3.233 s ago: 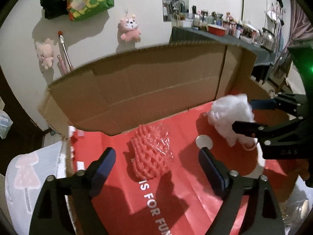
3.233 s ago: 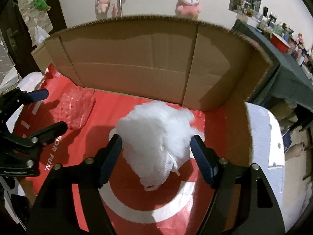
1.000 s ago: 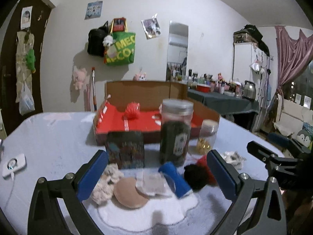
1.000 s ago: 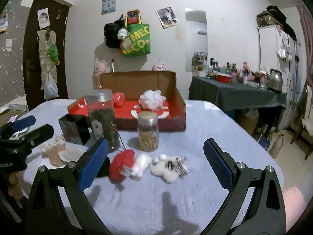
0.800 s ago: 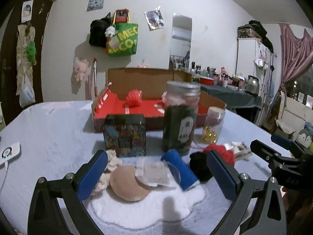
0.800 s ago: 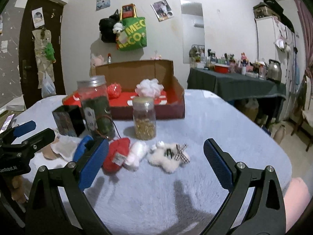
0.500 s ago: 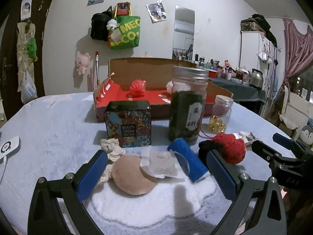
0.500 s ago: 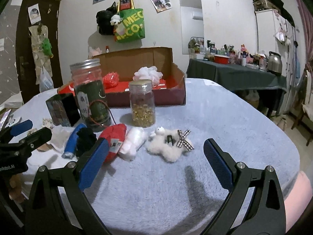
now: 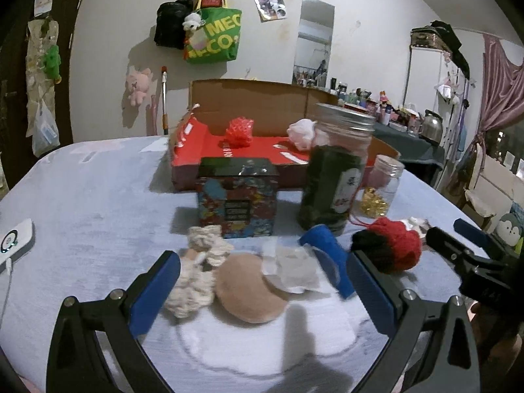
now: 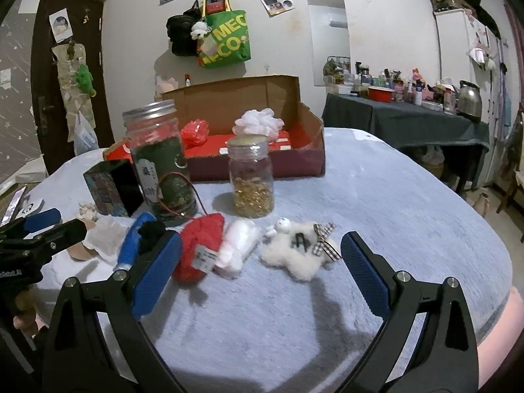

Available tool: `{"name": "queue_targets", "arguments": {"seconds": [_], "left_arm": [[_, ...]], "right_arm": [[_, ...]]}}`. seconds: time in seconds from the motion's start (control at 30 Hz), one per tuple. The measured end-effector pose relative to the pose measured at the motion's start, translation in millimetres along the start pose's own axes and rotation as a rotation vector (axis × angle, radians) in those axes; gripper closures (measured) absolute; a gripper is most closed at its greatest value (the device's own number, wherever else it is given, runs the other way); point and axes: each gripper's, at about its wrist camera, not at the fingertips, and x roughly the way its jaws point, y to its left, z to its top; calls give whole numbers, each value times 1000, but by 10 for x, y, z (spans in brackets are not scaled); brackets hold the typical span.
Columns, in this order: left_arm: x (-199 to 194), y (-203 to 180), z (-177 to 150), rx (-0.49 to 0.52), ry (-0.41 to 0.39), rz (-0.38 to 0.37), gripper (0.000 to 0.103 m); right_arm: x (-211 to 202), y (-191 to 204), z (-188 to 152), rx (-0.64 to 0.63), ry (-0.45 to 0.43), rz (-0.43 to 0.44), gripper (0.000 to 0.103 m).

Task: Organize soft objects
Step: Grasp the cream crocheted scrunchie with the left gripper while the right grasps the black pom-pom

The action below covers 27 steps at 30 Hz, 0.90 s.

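Two grippers, left gripper [image 9: 262, 286] and right gripper [image 10: 260, 263], both spread wide, empty, low over table [image 10: 393, 196]. Round tan pad [image 9: 249, 291] between left fingers; fluffy white bear [image 10: 299, 250] between right fingers. Red mesh ball [image 10: 195, 133] and white pouf [image 10: 258, 121] inside cardboard box [image 10: 311, 140].

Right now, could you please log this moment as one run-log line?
left tongs: open, empty | right tongs: open, empty | box: red mesh, white pouf | next: fluffy bear

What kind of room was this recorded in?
Most likely a lived-in home room: a green tote bag hangs on the wall, a kettle stands on a cluttered side table, and curtains are drawn.
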Motion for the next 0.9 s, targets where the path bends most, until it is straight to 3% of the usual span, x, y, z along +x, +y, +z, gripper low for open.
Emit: {"name": "queue_targets", "arguments": {"seconds": [0.53, 0.7, 0.9], "left_arm": [[34, 390, 107, 30, 76, 26, 0], [93, 553, 166, 35, 123, 18, 1], [125, 683, 158, 57, 170, -2, 11]], "right_arm": [[208, 558, 152, -130, 29, 61, 4], [233, 657, 210, -135, 52, 131, 4], [285, 798, 240, -114, 97, 244, 4]]}}
